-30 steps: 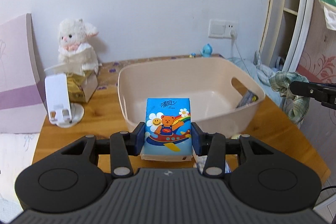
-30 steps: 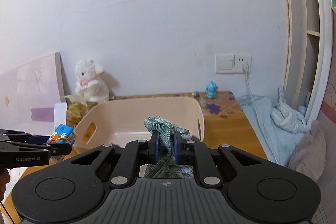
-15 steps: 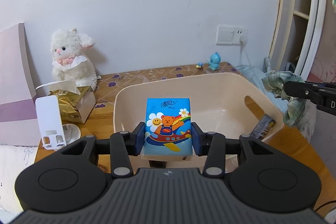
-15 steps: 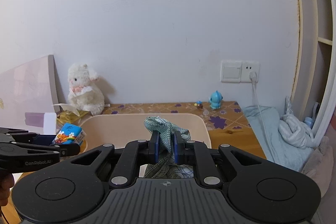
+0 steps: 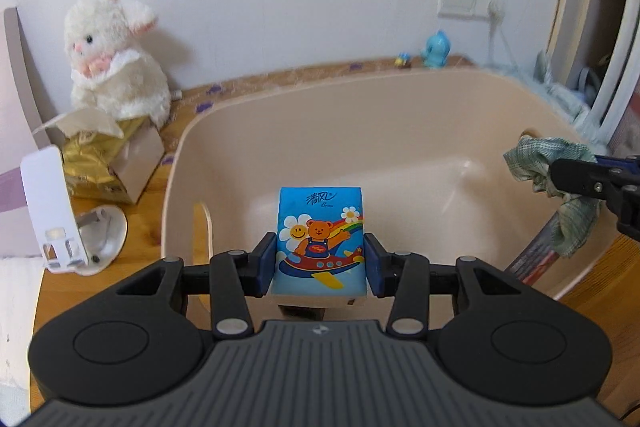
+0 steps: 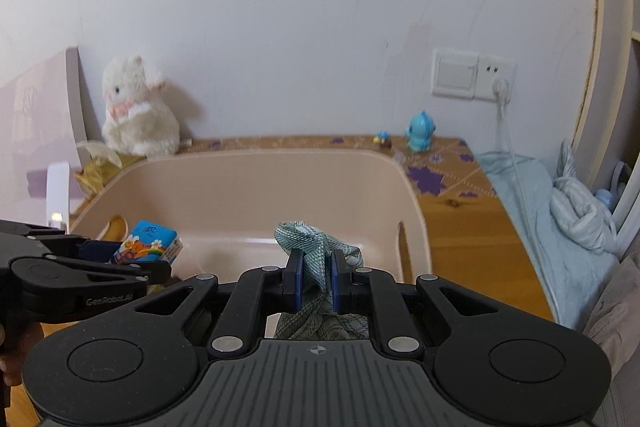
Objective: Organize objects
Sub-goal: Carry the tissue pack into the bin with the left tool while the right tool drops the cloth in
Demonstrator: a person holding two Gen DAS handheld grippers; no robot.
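Left wrist view. Left tool (image 5: 320,265): clamped on the tissue pack (image 5: 320,239) at lower centre, one pad on each side. Pack: blue, printed with a bear in a red plane, rainbow and daisies; held over the near rim of the beige bin (image 5: 384,131). Right tool (image 5: 576,179): at the right edge, pinching a green checked cloth (image 5: 560,227) that hangs over the bin's right rim. Plush lamb (image 5: 116,67), upper left; gold tissue box (image 5: 100,159) below it, on the worktop (image 5: 140,219).

Right wrist view. Right tool (image 6: 316,281): closed on the cloth (image 6: 308,243), lower centre; cloth bunched above the pads, more trailing below. Pack (image 6: 146,243) at lower left, in the left tool (image 6: 132,259), above the bin (image 6: 412,211).
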